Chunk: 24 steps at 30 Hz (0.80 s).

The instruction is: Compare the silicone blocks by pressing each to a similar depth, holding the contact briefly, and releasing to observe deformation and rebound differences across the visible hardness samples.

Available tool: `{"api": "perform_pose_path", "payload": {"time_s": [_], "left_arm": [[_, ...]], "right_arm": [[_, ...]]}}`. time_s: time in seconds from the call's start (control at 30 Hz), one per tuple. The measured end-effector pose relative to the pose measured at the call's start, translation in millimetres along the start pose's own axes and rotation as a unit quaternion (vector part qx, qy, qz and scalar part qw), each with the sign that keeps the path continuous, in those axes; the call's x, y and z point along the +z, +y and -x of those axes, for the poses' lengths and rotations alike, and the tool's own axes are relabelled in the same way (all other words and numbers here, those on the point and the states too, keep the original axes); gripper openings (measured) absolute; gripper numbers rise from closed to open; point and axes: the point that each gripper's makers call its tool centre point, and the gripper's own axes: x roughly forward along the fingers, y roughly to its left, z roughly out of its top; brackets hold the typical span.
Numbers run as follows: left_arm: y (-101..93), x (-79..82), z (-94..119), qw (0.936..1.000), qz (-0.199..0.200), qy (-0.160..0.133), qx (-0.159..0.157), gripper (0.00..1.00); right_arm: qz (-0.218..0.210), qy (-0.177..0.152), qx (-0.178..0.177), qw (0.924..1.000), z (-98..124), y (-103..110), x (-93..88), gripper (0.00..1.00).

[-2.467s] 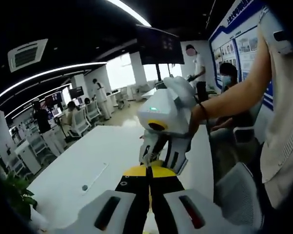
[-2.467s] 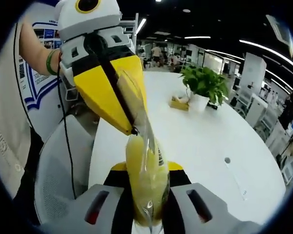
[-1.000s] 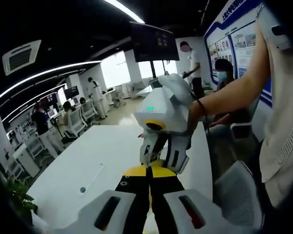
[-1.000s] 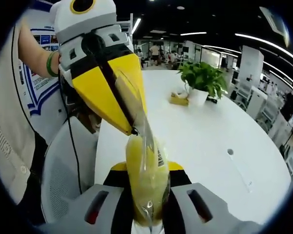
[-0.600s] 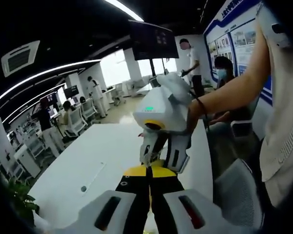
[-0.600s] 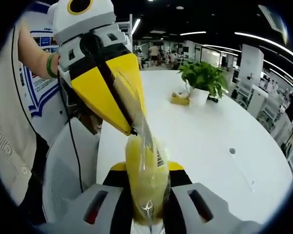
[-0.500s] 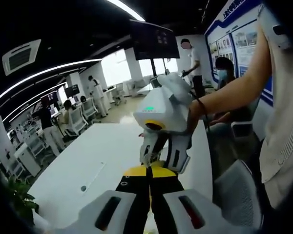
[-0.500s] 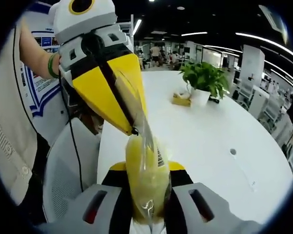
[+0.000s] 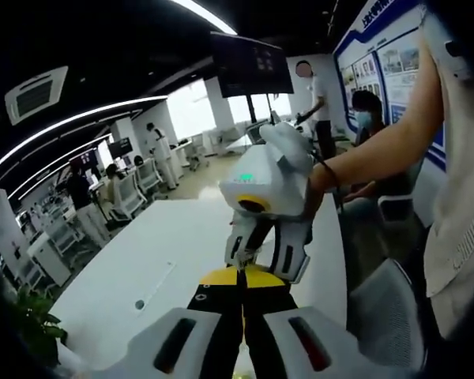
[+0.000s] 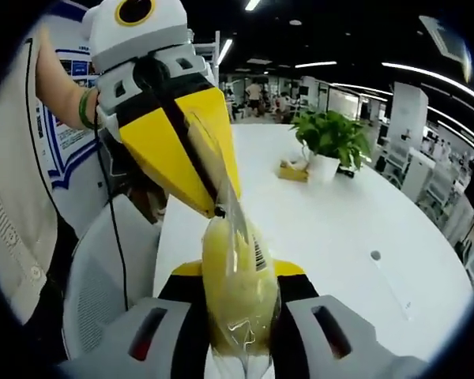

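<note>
The block, a yellow, squashy-looking piece sealed in a clear bag, sits clenched between the right gripper's jaws at 6 o'clock in the right gripper view, held in the air above a white table. The left gripper comes in from 11 o'clock there, its yellow jaws pinched tight on the bag's upper flap. In the left gripper view the left gripper has its jaws closed together at 6 o'clock; what they hold is hidden behind the tips, and the right gripper meets them just above, a person's hand on it at 2 o'clock.

Risks, as I judge them:
- The two grips pull on one thin film. If the hands drift apart, the bag may stretch or tear at the flap.
- The left grip holds film only, so it could slide off and leave the bag swinging.
- Pressing through a loose bag may blur the depth reading, and trapped air could mimic rebound.
- With the block aloft, a full release would drop it to the table or a chair at 8 o'clock.

A potted plant stands well apart at 1 o'clock.
</note>
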Motion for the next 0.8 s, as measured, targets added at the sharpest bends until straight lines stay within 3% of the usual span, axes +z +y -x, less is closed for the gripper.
{"api": "perform_pose_path", "payload": {"time_s": [0.8], "left_arm": [[-4.1,-8.4,1.1,0.9998,0.015,0.011,0.003,0.00]], "right_arm": [[-0.001,0.009,0.012,0.9999,-6.8,6.4,-5.7,0.24]]}}
